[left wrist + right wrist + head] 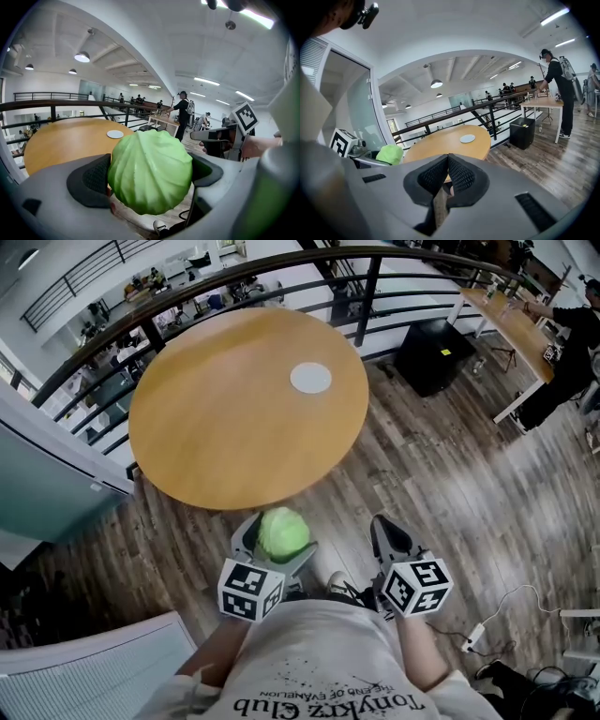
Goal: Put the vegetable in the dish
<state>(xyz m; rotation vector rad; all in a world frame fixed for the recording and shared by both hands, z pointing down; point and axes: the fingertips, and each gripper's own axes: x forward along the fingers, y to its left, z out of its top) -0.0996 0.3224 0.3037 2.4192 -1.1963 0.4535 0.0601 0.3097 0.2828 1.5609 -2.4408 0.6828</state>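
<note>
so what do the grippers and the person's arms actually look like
Both the left gripper and right gripper have smooth grey moulded bodies with black, textured pads inside the jaws. Each carries a white cube printed with black square markers. The person wears a light grey T-shirt with dark print; the forearms are unsleeved.

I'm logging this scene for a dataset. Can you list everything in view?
cabbage: one, green, held above the floor, short of the table's near edge
dish: one, white, on the table's far side
table: one, round, wooden, ahead of the person
railing: one, black, behind the table
box: one, black, on the floor to the right of the table
long table: one, light top, upper right
bystander: one, in black, at the long table
left hand-held gripper: one, grey, shut on the cabbage
right hand-held gripper: one, grey, jaws together, empty
</note>
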